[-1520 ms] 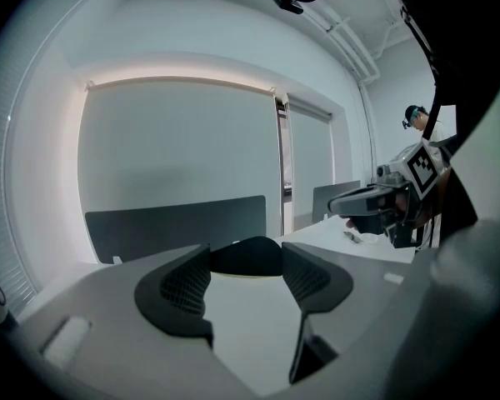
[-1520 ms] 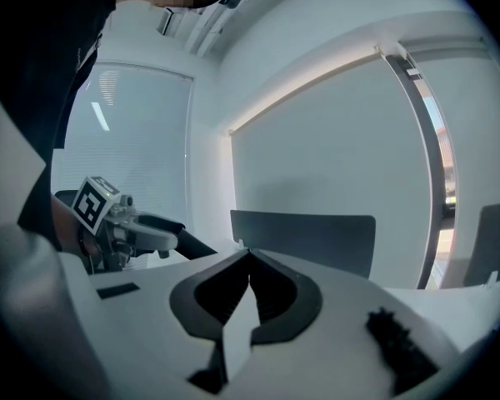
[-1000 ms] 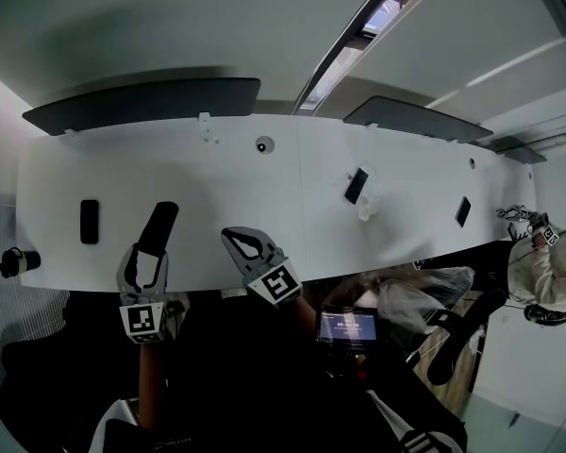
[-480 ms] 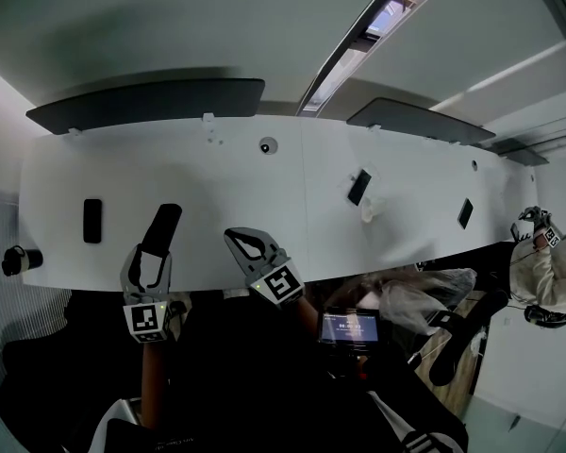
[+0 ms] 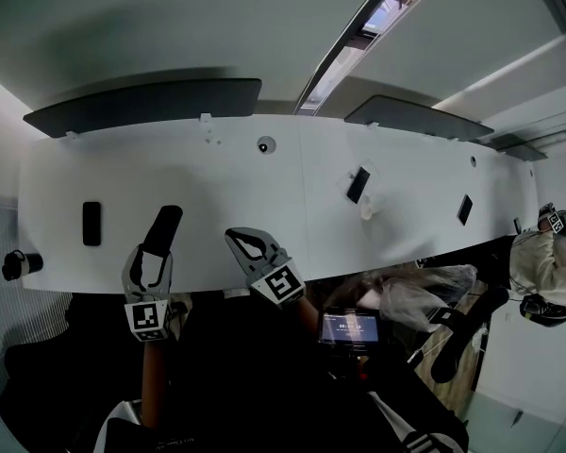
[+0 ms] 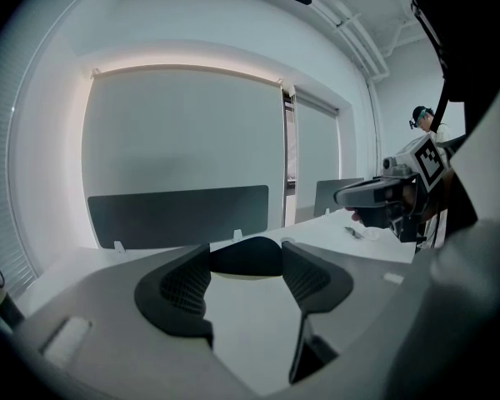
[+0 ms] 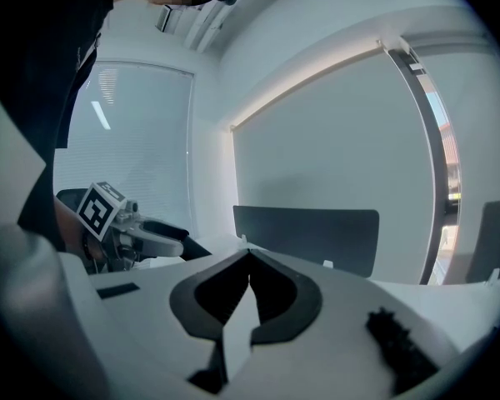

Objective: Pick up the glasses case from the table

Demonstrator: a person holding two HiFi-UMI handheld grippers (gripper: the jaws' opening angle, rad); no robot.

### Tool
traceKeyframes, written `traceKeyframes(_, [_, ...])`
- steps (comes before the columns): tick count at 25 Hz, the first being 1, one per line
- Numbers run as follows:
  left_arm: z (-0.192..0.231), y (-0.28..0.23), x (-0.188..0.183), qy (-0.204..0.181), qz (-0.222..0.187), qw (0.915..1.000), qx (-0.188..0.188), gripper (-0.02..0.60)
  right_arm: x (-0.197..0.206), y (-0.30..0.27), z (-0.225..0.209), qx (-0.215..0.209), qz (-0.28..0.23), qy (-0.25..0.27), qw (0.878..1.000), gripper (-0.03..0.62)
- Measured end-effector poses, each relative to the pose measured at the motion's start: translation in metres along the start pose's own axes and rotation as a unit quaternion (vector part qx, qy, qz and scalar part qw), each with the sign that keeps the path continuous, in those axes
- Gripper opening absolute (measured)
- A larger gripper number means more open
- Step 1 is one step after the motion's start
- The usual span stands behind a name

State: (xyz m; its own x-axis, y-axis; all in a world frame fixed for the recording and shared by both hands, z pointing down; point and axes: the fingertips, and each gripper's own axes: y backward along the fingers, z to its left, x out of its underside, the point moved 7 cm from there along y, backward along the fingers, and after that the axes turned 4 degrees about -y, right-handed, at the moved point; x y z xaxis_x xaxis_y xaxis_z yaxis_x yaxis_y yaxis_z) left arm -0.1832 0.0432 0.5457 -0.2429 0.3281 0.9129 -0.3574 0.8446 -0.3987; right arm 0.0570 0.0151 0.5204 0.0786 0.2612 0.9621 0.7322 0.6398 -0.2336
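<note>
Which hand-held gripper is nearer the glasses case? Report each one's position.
Left. The left hand-held gripper grips the glasses case between its jaws; the right hand-held gripper is shut and empty, apart from the case, to its right.

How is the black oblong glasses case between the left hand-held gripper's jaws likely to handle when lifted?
The black oblong glasses case is probably stiff: its rounded shell shows no denting between the left hand-held gripper's jaws. Its smooth curved end could slip. Gripped near one end, its long body may pivot.

A black slab (image 5: 91, 224) lies flat, a second slab (image 5: 357, 185) (tilted) farther right, a dark divider panel (image 5: 141, 105) behind.
</note>
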Motion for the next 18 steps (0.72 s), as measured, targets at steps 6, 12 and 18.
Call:
traceKeyframes(6, [-0.003, -0.016, 0.018, 0.011, 0.013, 0.9998, 0.007, 0.276, 0.002, 0.0, -0.004, 0.004, 0.005, -0.003, 1.0, 0.008])
traceKeyframes(12, [-0.003, -0.041, 0.004, 0.002, -0.004, 0.9999, 0.013, 0.275, 0.001, -0.001, -0.007, 0.003, 0.006, -0.002, 1.0, 0.008])
traceKeyframes(18, [-0.004, -0.051, -0.002, 0.009, -0.014, 0.9996, 0.02, 0.275, 0.002, -0.002, -0.009, 0.004, 0.005, -0.004, 1.0, 0.008])
